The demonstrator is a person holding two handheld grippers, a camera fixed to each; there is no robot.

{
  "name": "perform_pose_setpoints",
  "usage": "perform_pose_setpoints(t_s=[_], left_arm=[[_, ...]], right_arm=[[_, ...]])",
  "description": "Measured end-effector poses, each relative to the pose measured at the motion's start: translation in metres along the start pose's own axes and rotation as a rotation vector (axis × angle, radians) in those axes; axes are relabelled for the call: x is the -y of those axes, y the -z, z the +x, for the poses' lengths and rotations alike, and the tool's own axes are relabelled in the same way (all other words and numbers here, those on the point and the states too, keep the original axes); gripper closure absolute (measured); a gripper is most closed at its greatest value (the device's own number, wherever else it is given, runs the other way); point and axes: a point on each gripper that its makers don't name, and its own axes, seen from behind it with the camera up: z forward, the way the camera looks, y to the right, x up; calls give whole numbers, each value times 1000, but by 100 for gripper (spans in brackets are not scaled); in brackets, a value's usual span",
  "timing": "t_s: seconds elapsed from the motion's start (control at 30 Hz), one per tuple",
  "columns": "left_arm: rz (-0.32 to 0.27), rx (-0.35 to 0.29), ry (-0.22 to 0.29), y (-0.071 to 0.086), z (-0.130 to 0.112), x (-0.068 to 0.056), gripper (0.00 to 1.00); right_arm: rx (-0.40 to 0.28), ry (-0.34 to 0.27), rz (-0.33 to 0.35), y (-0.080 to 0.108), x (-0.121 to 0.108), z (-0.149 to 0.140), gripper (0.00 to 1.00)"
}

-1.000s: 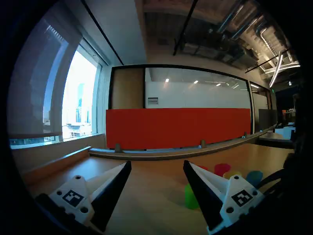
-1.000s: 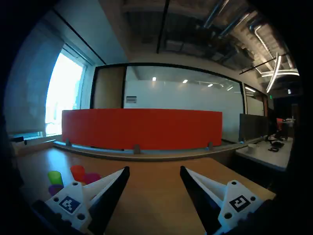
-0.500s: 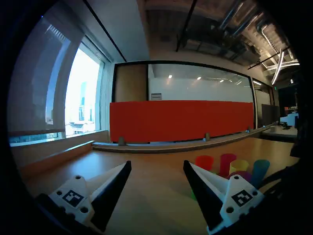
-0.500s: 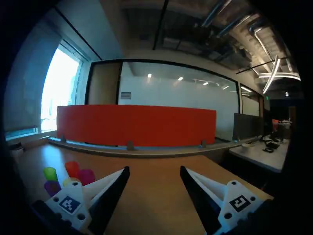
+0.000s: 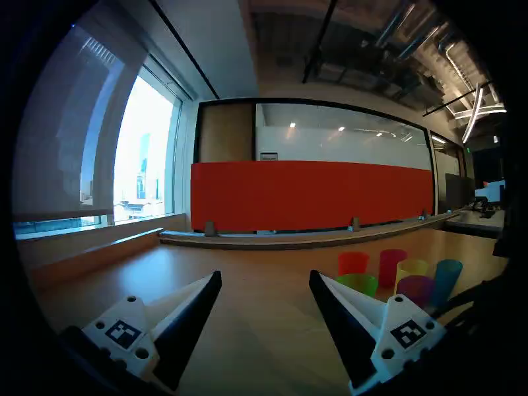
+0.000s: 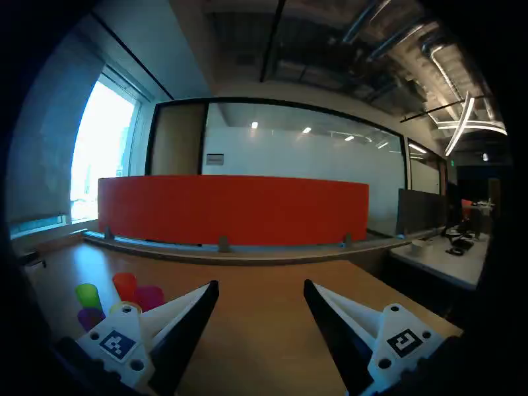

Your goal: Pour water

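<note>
Several coloured plastic cups stand together on the wooden table. In the left gripper view I see a red cup point(image 5: 352, 262), a pink cup point(image 5: 392, 265), a yellow cup point(image 5: 411, 269), a blue cup point(image 5: 447, 279), a green cup point(image 5: 357, 284) and a purple cup point(image 5: 416, 289), just beyond my right finger. My left gripper point(image 5: 264, 280) is open and holds nothing. In the right gripper view the cups sit at the lower left: green cup point(image 6: 88, 296), red cup point(image 6: 125, 286), pink cup point(image 6: 149, 297), purple cup point(image 6: 90, 318). My right gripper point(image 6: 261, 287) is open, with nothing between its fingers.
The wooden table point(image 6: 264, 317) stretches ahead to a red divider panel point(image 6: 231, 209) along its far edge. A bright window point(image 5: 142, 171) is on the left. Another desk point(image 6: 442, 257) with small items stands at the right, across a gap.
The left gripper has dropped lower and tilted, so the cups now stand in full view beyond its right finger. The right gripper view has barely shifted.
</note>
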Motion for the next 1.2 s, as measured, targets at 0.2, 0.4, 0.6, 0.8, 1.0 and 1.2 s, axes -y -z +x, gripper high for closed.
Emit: perform_pose_setpoints(t_s=[0.2, 0.4, 0.6, 0.8, 1.0, 1.2], left_arm=[[-1, 3, 4, -1, -3, 1, 1], [-7, 17, 3, -2, -8, -2, 1], [-10, 27, 2, -3, -9, -3, 1], [-5, 30, 1, -3, -8, -2, 1], [-5, 31, 0, -3, -8, -1, 1], [-5, 31, 0, -3, -8, -1, 1]], right_arm=[[5, -9, 2, -1, 0, -1, 0], [5, 3, 1, -1, 1, -3, 0], [6, 4, 4, 0, 1, -5, 0], [3, -9, 9, 3, 0, -3, 0], [-1, -9, 4, 6, -4, -3, 0], [-9, -8, 7, 8, -4, -6, 0]])
